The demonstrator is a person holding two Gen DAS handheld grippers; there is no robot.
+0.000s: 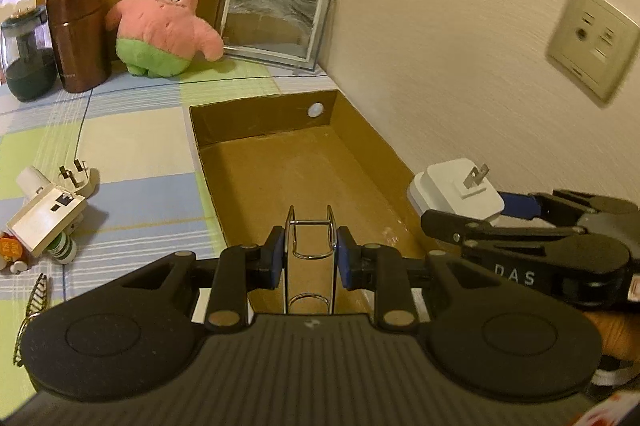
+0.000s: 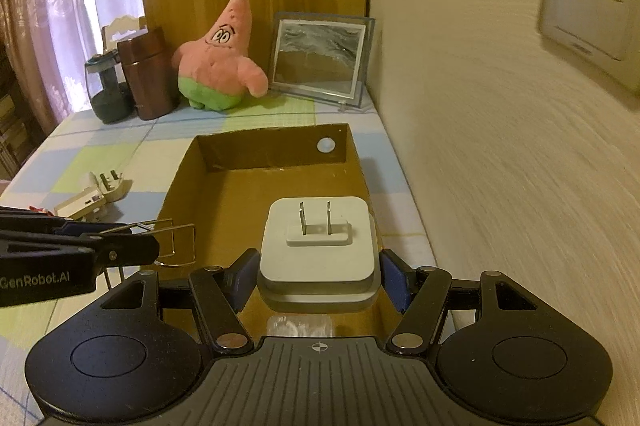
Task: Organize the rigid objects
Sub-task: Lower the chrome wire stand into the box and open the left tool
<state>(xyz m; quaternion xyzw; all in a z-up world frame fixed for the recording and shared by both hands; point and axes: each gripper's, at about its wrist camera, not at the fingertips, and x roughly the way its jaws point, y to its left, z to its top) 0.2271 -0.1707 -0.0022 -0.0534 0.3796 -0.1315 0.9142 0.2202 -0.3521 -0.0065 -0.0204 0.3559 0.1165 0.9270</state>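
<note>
cardboard box (image 1: 280, 170) lies below; my left tool (image 1: 310, 252) pinches a wire clip (image 1: 311, 238), my right tool (image 2: 318, 268) clamps a white charger (image 2: 320, 246).

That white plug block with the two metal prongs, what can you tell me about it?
The white plug block is a squarish charger with rounded corners, glossy plastic by the look of it, with a raised pad bearing two flat metal prongs that point up and away. A second, greyer layer shows beneath it. It is held level in the air above the near end of the open cardboard box, gripped at its two sides by the blue-padded fingers of the right gripper. Nothing else touches it.
</note>
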